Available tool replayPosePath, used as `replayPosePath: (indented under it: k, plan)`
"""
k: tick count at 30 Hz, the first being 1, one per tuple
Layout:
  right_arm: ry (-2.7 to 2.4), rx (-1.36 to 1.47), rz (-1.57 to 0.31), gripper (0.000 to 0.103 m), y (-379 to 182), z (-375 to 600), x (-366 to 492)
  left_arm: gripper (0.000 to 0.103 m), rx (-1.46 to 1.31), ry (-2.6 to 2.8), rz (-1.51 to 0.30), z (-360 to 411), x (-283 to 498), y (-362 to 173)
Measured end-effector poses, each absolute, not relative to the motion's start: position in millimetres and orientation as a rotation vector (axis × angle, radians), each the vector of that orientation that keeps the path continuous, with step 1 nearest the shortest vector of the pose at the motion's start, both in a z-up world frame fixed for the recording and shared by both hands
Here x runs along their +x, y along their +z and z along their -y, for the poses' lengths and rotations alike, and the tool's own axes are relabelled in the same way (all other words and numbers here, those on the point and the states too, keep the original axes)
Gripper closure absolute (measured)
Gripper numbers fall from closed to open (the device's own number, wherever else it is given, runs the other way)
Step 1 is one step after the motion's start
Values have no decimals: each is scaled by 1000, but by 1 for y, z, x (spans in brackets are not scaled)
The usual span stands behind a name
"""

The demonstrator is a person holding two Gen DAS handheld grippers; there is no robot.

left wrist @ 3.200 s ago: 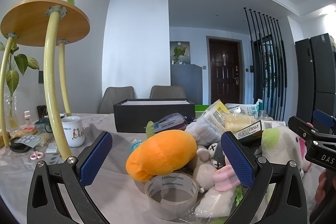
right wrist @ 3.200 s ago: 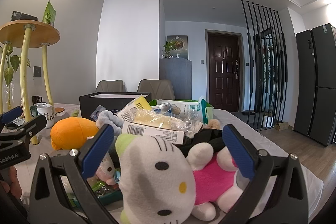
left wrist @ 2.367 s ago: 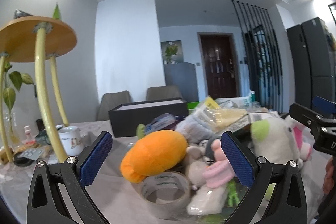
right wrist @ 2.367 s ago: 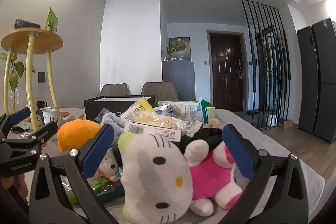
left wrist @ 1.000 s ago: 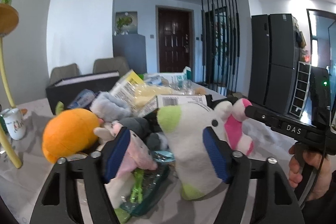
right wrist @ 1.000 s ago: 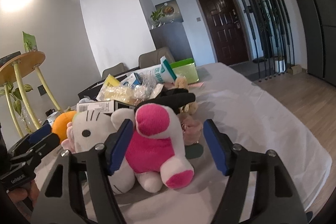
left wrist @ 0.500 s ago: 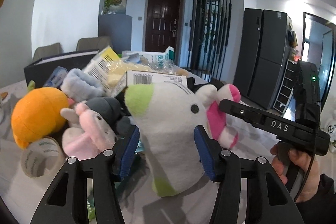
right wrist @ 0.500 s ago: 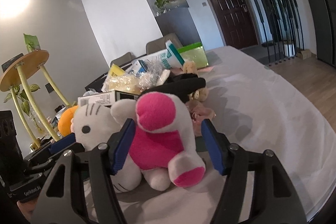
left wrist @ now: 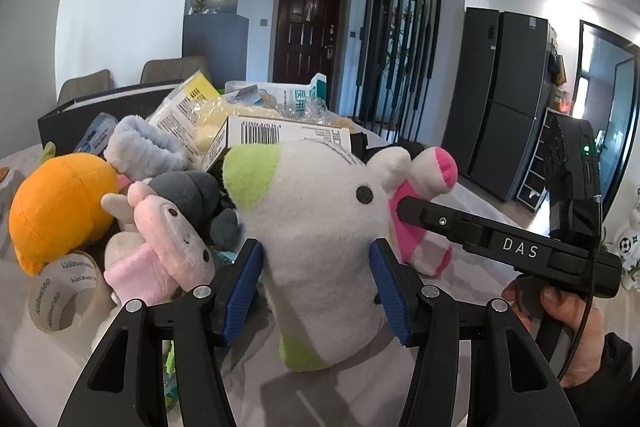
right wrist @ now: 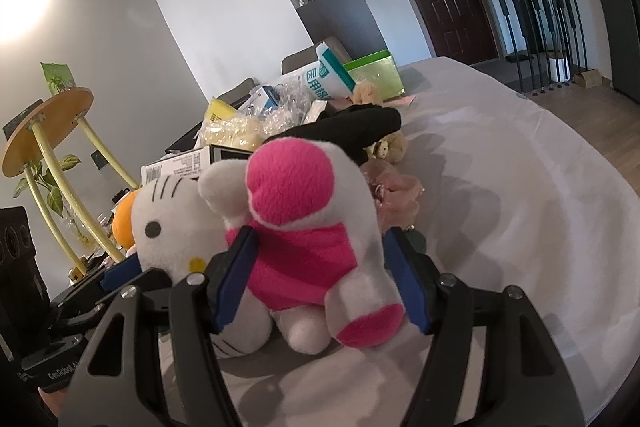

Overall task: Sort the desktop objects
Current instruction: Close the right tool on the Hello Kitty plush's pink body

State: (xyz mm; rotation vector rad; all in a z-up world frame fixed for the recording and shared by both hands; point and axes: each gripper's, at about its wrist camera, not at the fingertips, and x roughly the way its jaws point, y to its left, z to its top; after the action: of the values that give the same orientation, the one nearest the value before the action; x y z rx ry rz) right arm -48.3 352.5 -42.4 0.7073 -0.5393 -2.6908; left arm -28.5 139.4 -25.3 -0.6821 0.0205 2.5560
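**Both grippers clamped one cat plush**

The left gripper (left wrist: 316, 285) pinched the white head of the cat plush (left wrist: 320, 223), its blue pads (left wrist: 242, 287) pressed into the fabric on either side. The right gripper (right wrist: 320, 279) pinched the same toy (right wrist: 304, 227) around its pink body, pads (right wrist: 236, 275) touching both flanks. The plush lay on the white tablecloth (right wrist: 520, 211) at the near edge of a heap of things, its feet toward the right gripper.

In the left view, a pink and grey plush (left wrist: 160, 239) lay just beside the cat's head, an orange plush (left wrist: 60, 207) beyond it, and a tape roll (left wrist: 64, 293) touching the orange one. A barcoded box (left wrist: 280, 137) rested behind the cat's head. A black cloth (right wrist: 352, 129) lay behind the pink arm, with a green box (right wrist: 372, 73) near the far edge.
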Motion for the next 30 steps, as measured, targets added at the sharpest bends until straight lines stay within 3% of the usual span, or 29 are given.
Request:
replayPosePath:
  k: [5,8,16,20,30]
  plan:
    - [-2660,727,564,36,-47,-352,-52,47,-699,2556,-22,-141,-28,-26]
    - [-2653,749,593,28,-50,-353,-55,47,-712,2557,-18,-142,-28,-27]
    - [-2627,776,532,30,-49,-344,-58,47,-728,2565,-31,-145,-30,-30]
    - [-2622,789,536,31,-51,-345,-59,38,-773,2551,-40,-149,-32,-34]
    - [-2594,825,551,27,-53,-345,-65,39,-784,2530,-8,-147,-31,-35]
